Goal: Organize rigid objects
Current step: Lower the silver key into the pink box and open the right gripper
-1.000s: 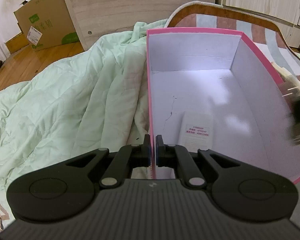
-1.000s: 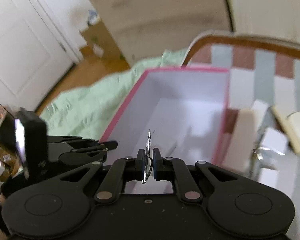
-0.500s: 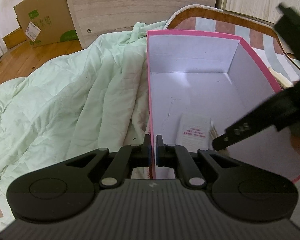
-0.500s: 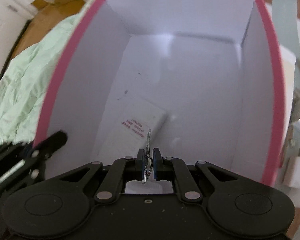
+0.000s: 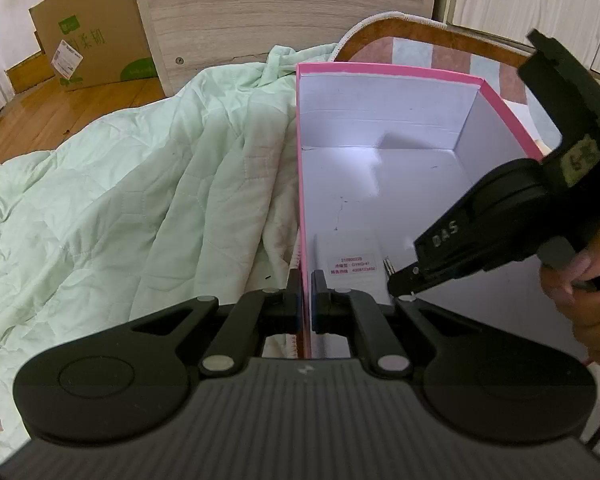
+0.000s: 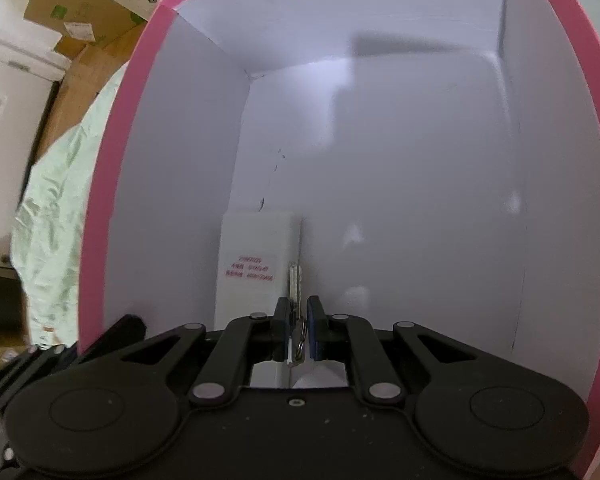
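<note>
Green quilt (image 5: 140, 208) covers bed, bunched against left side of pink box (image 5: 388, 70). Cardboard carton (image 5: 88, 28) stands on wood floor beyond. Pink box sits open, white inside; flat white packet (image 6: 256, 264) with red print lies on its floor near left wall. Left gripper (image 5: 306, 300) clamps near left wall of box, one finger either side. Right gripper (image 6: 299, 328) reaches down inside box (person's hand on its handle), pinching key (image 6: 295, 280) on ring; key tip just beside packet's right edge.
</note>
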Action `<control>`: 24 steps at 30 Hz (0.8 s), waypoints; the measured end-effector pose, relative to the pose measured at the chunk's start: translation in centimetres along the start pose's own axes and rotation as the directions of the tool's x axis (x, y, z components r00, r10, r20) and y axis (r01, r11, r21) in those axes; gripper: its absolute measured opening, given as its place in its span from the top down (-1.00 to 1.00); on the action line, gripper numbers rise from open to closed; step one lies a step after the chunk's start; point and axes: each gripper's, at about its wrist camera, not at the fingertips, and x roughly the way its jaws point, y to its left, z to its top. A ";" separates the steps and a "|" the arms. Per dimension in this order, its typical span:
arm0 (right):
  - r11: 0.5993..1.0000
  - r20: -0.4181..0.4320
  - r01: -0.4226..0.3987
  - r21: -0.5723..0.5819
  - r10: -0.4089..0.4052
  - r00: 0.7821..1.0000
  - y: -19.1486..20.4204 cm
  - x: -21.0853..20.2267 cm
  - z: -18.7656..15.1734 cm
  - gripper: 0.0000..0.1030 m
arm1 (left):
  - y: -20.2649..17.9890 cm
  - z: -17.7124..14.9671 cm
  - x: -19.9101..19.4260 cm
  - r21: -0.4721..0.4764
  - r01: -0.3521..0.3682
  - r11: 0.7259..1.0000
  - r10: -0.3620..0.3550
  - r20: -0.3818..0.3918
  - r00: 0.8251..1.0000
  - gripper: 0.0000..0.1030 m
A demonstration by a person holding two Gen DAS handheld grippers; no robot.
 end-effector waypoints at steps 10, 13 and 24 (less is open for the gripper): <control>0.977 0.112 0.096 -0.189 -0.076 0.991 1.4 -5.2 -2.0 0.59 | 0.1 0.0 -0.1 0.002 0.002 1.000 -0.002 0.003 1.000 0.93; 0.965 0.194 0.106 -0.239 -0.059 0.979 1.6 -7.3 -3.5 0.59 | 0.1 0.0 -0.1 0.002 0.002 1.000 -0.002 0.003 1.000 0.93; 0.962 0.406 0.107 -0.250 0.004 0.914 -4.3 -15.2 -10.1 0.46 | -1.1 0.1 -0.3 0.069 -0.047 0.996 0.047 0.001 0.999 0.94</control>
